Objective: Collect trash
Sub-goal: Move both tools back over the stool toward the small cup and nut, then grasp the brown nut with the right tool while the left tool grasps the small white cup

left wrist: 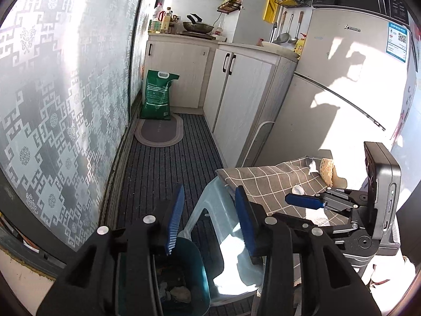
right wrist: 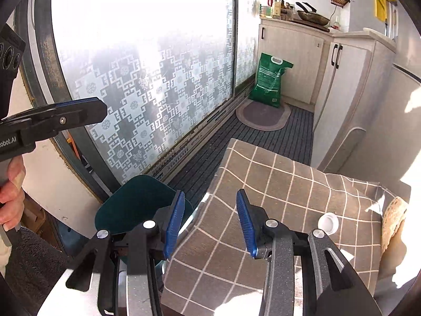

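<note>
Two grippers, left and right, both spread empty; one white plastic bottle cap on one checked grey cloth; one teal plastic bin.

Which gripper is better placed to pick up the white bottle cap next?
Right. The right gripper is open over the checkered cloth, with the white bottle cap lying just beside it. The left gripper, also open, hangs over the teal trash bin, farther away.
</note>
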A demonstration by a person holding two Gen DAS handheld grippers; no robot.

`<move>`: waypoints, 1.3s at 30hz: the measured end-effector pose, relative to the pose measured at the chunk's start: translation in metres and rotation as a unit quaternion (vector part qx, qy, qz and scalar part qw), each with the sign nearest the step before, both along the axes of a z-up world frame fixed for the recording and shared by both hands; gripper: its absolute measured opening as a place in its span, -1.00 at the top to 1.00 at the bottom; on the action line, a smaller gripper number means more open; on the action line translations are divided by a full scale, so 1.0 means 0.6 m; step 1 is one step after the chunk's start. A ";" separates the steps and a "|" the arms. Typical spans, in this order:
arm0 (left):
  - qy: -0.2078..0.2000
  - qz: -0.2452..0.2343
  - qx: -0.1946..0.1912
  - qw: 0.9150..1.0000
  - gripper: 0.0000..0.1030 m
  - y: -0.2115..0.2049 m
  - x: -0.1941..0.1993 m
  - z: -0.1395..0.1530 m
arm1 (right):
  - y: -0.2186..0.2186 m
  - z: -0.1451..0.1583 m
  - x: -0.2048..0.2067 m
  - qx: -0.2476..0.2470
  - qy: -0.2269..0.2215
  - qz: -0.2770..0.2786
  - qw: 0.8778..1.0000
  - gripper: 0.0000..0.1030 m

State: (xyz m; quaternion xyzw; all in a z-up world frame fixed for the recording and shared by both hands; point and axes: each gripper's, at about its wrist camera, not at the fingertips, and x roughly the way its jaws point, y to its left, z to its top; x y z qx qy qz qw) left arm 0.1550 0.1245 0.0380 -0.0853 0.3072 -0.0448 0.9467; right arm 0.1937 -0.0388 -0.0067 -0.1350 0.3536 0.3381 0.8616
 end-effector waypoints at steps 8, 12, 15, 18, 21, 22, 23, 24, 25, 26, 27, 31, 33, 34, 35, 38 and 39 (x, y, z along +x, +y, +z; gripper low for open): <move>0.012 -0.024 0.006 1.000 0.15 -0.062 0.041 -0.021 | -0.117 -0.024 0.034 -0.003 0.004 -0.062 0.998 0.20; 0.015 -0.041 0.013 0.999 0.08 -0.092 0.056 -0.030 | -0.156 -0.039 0.046 -0.008 0.009 -0.082 0.997 0.20; 0.020 -0.053 0.023 0.998 0.08 -0.114 0.066 -0.041 | -0.177 -0.053 0.054 -0.021 0.009 -0.095 0.995 0.20; 0.028 -0.058 0.023 0.998 0.08 -0.129 0.077 -0.050 | -0.191 -0.068 0.061 -0.033 0.013 -0.106 0.994 0.20; 0.033 -0.064 0.022 0.997 0.08 -0.144 0.084 -0.054 | -0.195 -0.085 0.074 -0.047 0.017 -0.110 0.993 0.20; 0.033 -0.066 0.021 0.997 0.08 -0.148 0.086 -0.054 | -0.196 -0.091 0.079 -0.049 0.021 -0.111 0.992 0.22; 0.033 -0.068 0.021 0.997 0.07 -0.154 0.088 -0.055 | -0.196 -0.097 0.084 -0.050 0.024 -0.111 0.992 0.26; 0.034 -0.071 0.022 0.997 0.07 -0.159 0.091 -0.056 | -0.197 -0.103 0.089 -0.052 0.028 -0.110 0.992 0.30; 0.036 -0.073 0.022 0.996 0.07 -0.164 0.093 -0.058 | -0.196 -0.107 0.093 -0.052 0.030 -0.108 0.992 0.32; 0.037 -0.075 0.023 0.996 0.07 -0.168 0.096 -0.060 | -0.196 -0.110 0.096 -0.052 0.031 -0.105 0.993 0.33; 0.039 -0.077 0.023 0.996 0.07 -0.172 0.099 -0.062 | -0.195 -0.110 0.098 -0.049 0.029 -0.104 0.993 0.33; 0.049 -0.086 0.023 0.995 0.07 -0.186 0.112 -0.073 | -0.192 -0.112 0.103 -0.043 0.032 -0.097 0.994 0.51; 0.055 -0.093 0.024 0.994 0.07 -0.196 0.119 -0.080 | -0.188 -0.111 0.101 -0.046 0.033 -0.090 0.994 0.60; 0.057 -0.097 0.024 0.993 0.07 -0.201 0.123 -0.084 | -0.186 -0.110 0.099 -0.051 0.029 -0.090 0.994 0.61; 0.059 -0.101 0.026 0.993 0.07 -0.206 0.126 -0.088 | -0.187 -0.110 0.099 -0.049 0.030 -0.090 0.994 0.61; 0.067 -0.110 0.031 0.991 0.04 -0.224 0.135 -0.100 | -0.197 -0.107 0.098 -0.043 0.032 -0.091 0.994 0.61; 0.070 -0.112 0.035 0.991 0.04 -0.231 0.138 -0.104 | -0.201 -0.105 0.096 -0.042 0.030 -0.093 0.994 0.61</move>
